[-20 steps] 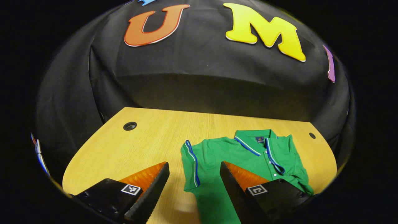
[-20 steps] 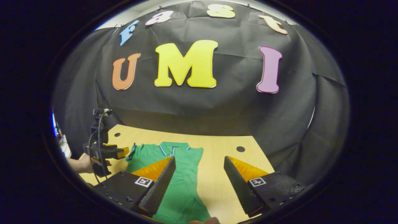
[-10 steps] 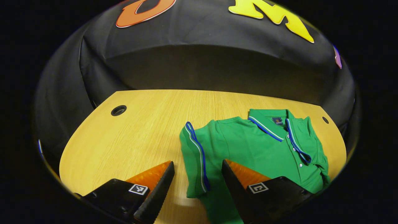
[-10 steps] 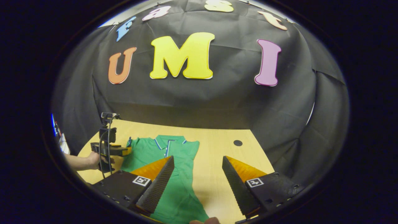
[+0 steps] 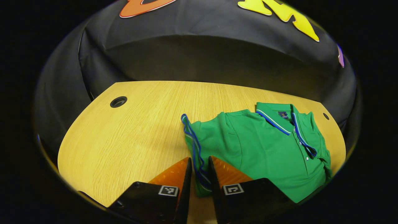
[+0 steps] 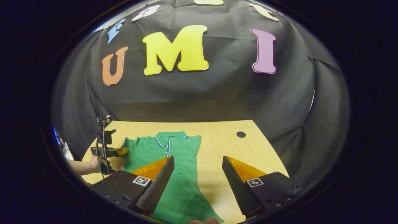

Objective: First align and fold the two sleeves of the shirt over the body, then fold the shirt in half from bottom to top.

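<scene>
Shirt (image 5: pixel 264 146), green with blue-and-white trim, lies flat on the wooden table (image 5: pixel 130 137), collar toward the black-draped wall. Its striped sleeve cuff (image 5: pixel 199 169) is pinched between the clenched jaws of the left gripper (image 5: pixel 199 174). The right gripper (image 6: pixel 197 179), jaws spread wide, hangs over the shirt's lower body, touching nothing.
</scene>
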The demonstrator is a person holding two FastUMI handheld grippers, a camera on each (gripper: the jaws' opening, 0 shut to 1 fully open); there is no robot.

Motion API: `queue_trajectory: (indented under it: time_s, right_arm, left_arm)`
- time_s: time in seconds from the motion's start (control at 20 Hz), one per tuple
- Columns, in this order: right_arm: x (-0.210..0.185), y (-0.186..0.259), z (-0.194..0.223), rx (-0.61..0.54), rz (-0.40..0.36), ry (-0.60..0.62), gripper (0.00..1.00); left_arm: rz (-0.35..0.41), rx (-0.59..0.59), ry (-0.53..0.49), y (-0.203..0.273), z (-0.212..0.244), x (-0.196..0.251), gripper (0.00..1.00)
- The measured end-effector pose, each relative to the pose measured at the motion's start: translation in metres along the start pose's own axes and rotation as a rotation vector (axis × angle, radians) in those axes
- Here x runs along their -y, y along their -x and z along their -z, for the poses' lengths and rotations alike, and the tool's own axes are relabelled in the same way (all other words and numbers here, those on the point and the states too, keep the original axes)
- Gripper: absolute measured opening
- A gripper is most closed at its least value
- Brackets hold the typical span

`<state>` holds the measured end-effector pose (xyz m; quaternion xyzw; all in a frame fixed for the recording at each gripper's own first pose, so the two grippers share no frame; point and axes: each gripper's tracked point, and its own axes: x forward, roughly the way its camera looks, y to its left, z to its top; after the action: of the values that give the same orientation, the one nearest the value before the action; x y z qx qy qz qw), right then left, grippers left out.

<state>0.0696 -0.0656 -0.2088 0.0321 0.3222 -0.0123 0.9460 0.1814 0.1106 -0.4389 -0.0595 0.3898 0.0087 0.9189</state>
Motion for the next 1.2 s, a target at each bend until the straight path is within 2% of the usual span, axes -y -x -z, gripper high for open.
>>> queue_trajectory:
  time_s: [0.1,0.2,0.3,0.45,0.6,0.75,0.9,1.2]
  right_arm:
    - [-0.001,0.000,0.005,-0.013,-0.003,-0.007,0.96]
    - [-0.002,-0.003,0.007,-0.020,-0.001,-0.011,0.96]
    - [0.003,-0.003,0.008,-0.020,0.016,-0.009,0.97]
    - [0.002,0.000,0.005,-0.008,0.014,-0.030,0.95]
    - [0.006,0.005,-0.001,0.009,0.021,-0.053,0.95]
    - [0.010,0.012,-0.005,0.025,0.020,-0.065,0.95]
    - [0.020,0.024,-0.013,0.057,0.036,-0.062,0.95]
    - [0.051,0.042,-0.014,0.083,0.089,-0.089,0.94]
  left_arm:
    - [-0.004,-0.001,0.021,-0.002,-0.001,-0.005,0.25]
    - [0.025,0.002,0.047,0.001,-0.004,-0.001,0.13]
    - [0.039,0.014,0.075,0.007,-0.011,0.001,0.08]
    - [0.031,0.029,0.097,0.022,-0.027,0.006,0.06]
    - [0.041,0.065,0.063,0.037,-0.050,0.023,0.06]
    - [0.040,0.077,0.029,0.048,-0.066,0.055,0.06]
    - [0.075,0.083,0.001,0.046,-0.073,0.099,0.06]
    - [0.140,0.033,-0.070,0.030,-0.061,0.180,0.07]
